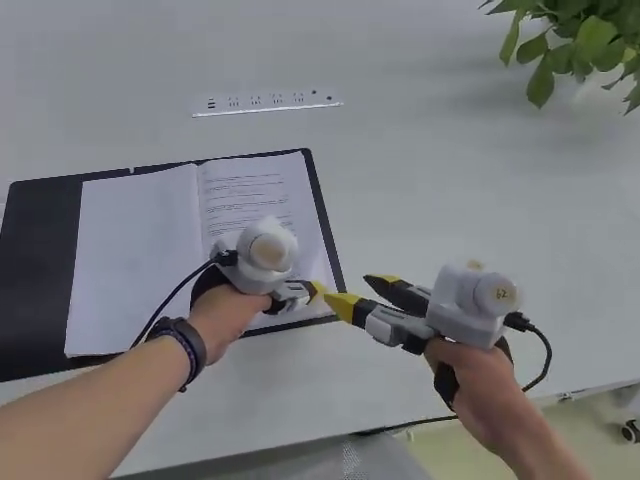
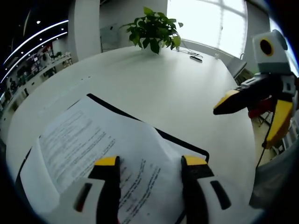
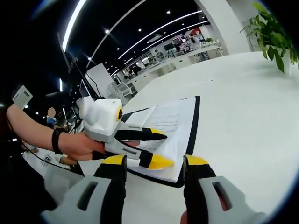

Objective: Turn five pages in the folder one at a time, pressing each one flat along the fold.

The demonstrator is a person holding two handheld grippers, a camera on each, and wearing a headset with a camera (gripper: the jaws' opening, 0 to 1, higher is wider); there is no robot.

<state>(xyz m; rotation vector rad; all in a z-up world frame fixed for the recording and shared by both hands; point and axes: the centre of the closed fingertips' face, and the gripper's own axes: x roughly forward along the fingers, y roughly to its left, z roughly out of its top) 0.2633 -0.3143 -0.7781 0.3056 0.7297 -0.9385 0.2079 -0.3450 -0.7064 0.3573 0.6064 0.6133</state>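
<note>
The folder (image 1: 35, 270) is found open on the table (image 1: 450, 180), its fold running away from the person. The left gripper (image 2: 149, 161) is held over the printed page (image 1: 255, 195) at its near right corner, jaws apart and empty. The right gripper (image 3: 154, 161) (likewise parted, nothing held) is poised just off the folder's right edge, pointing at it. The left is judged nearer; the fold lies to its left.

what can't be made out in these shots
Printed text on the page: too small and blurred, all views.
Page's lower right corner: head view, hidden behind the left gripper.
Plant: head view, cut off by the top right edge.
Power strip: head view, sockets too small to tell apart.
</note>
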